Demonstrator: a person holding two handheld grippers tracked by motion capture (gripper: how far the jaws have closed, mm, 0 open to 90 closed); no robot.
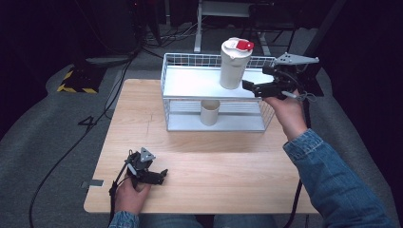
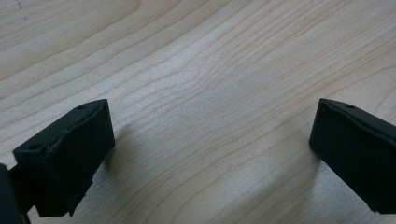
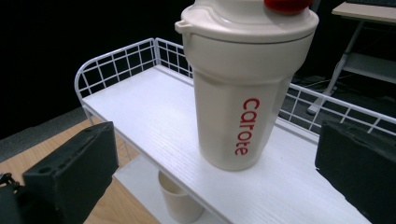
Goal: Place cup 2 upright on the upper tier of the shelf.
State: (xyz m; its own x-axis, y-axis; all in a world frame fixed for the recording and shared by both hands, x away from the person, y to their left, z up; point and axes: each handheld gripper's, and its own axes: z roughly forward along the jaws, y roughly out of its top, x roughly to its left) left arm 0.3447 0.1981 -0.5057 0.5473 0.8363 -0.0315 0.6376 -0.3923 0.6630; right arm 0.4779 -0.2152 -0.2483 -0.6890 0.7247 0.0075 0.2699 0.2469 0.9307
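Observation:
A tall cream tumbler (image 1: 234, 64) with a red flip cap (image 1: 245, 45) stands upright on the top shelf of a white wire rack (image 1: 190, 83); red lettering runs down its side (image 3: 245, 126). My right gripper (image 1: 252, 88) is open just to the tumbler's right, level with its base, jaws apart and not touching it (image 3: 215, 168). A small cream cup (image 1: 209, 112) stands on the lower shelf (image 3: 180, 198). My left gripper (image 1: 159, 176) rests open near the table's front left edge, over bare wood (image 2: 210, 140).
The wooden table (image 1: 199, 156) has the rack at its far side. The rack's top shelf (image 3: 154, 116) has a low wire rim. Cables and a yellow-black striped block (image 1: 76, 83) lie on the grey floor behind.

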